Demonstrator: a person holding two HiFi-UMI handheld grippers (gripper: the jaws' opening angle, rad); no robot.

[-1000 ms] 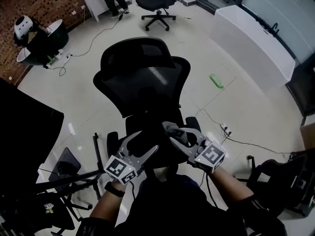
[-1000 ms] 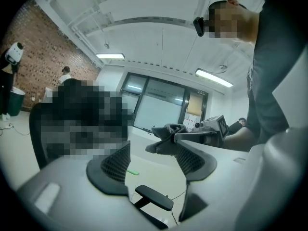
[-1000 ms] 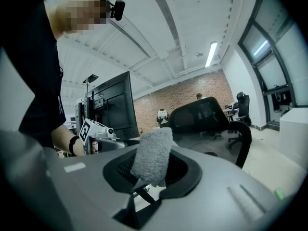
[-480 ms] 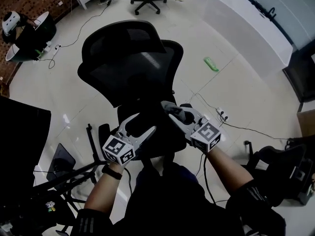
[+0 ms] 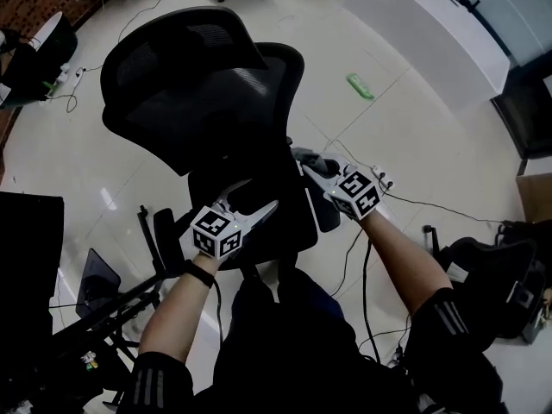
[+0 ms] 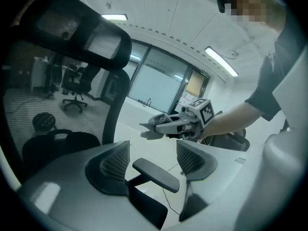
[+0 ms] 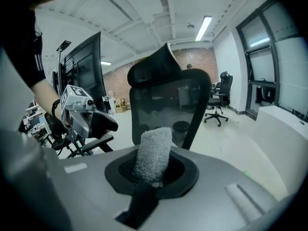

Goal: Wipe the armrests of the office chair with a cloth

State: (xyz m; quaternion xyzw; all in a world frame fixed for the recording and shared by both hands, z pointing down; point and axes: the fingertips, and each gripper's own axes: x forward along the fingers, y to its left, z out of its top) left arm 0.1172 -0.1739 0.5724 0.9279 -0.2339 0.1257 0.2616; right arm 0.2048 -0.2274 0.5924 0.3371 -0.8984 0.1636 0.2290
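In the head view the office chair (image 5: pixel 198 102) hides its own base, and the cloth (image 5: pixel 303 155) is mostly buried in the right gripper (image 5: pixel 312 167) (only a grey tuft shows)

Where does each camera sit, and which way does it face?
Head view: on the person's head, facing steeply down at the chair; left gripper, right gripper and both forearms show.
Left gripper view: on that gripper, facing an armrest seen between its open jaws; the right forearm shows.
Right gripper view: on that gripper, facing the chair back past the cloth in its shut jaws; the left arm shows.
Shared: each gripper view shows the other gripper.
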